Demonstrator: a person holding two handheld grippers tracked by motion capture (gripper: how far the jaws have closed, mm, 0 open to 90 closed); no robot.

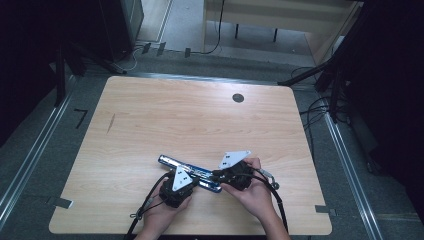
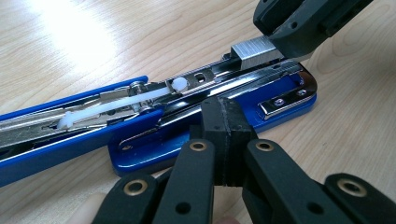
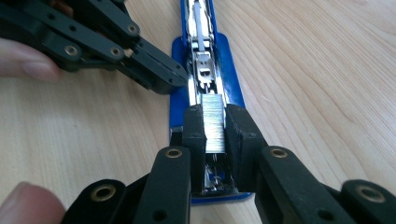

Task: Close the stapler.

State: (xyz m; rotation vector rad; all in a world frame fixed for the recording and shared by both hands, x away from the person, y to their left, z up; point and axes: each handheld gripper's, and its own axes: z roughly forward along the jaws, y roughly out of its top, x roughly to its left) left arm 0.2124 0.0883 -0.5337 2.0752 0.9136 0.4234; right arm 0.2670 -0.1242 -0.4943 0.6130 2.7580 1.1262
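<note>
Right gripper view: right gripper (image 3: 215, 125) clamped narrow on a silver strip of staples (image 3: 214, 122), one black jaw on either side of it, held right over the open metal channel of the stapler (image 3: 208, 70). Blue base, chrome magazine, white plastic pusher rod running up the channel toward the far end. Left gripper (image 3: 159, 77) seen coming in from the upper left, its tips pressed against the side of the blue base; fingertips (image 3: 28, 63) at the left edge.

Left gripper view: left gripper (image 2: 227, 126) with jaws together, pads meeting with no gap, tips set down on the chrome rail at the middle of the stapler (image 2: 154, 126). Cannot tell whether anything is pinched between them. Beyond the tips, a detail the other view hides: stapler lying fully opened, blue top arm stretched out flat to the left, white pusher and spring exposed along it, chrome anvil plate at the right end of the base. Staple block (image 2: 254, 51) at upper right, gripped by the right gripper (image 2: 299, 25) and sitting at the end of the magazine.

High view: stapler (image 1: 167, 161) lying slantwise on the wooden table (image 1: 150, 115), near the middle of the near edge, both grippers (image 1: 176, 187) (image 1: 235, 172) and both hands on it. Small dark round hole (image 1: 238, 98) near the far edge. Bare pale wood all around.
</note>
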